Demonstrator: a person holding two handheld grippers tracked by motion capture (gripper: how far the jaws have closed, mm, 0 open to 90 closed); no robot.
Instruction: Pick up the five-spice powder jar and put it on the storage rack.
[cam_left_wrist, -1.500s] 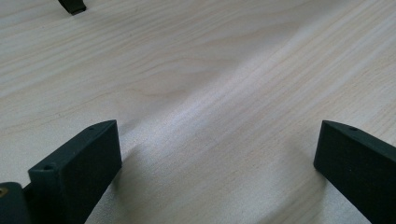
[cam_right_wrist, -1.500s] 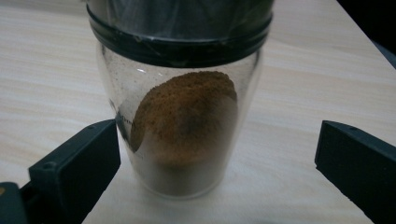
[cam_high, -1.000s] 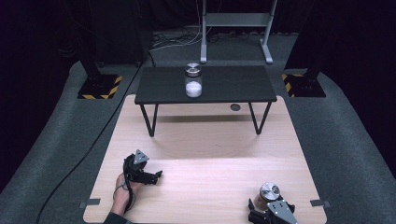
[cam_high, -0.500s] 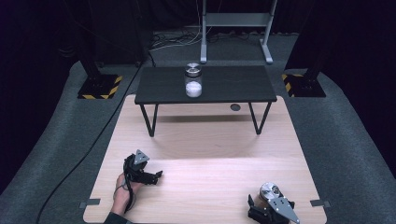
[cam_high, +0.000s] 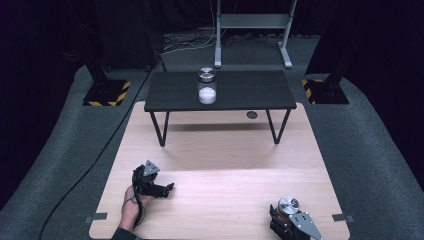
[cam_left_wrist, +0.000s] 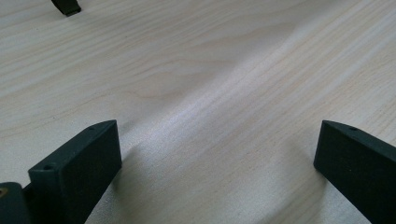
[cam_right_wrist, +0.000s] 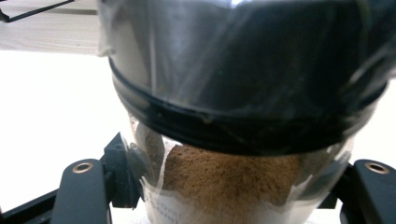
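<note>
Right gripper (cam_high: 286, 220) down at 5 o'clock is clamped around a jar of brown powder (cam_right_wrist: 233, 186). Left gripper (cam_high: 162, 189) sits at 7 o'clock on the wooden board (cam_high: 225, 165), jaws spread wide with nothing between them.

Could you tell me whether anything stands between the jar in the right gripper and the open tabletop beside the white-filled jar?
Nothing visible does. The jar of brown powder sits in the right gripper, and bare wooden floor lies between it and the black table, beside the white-filled jar.
</note>
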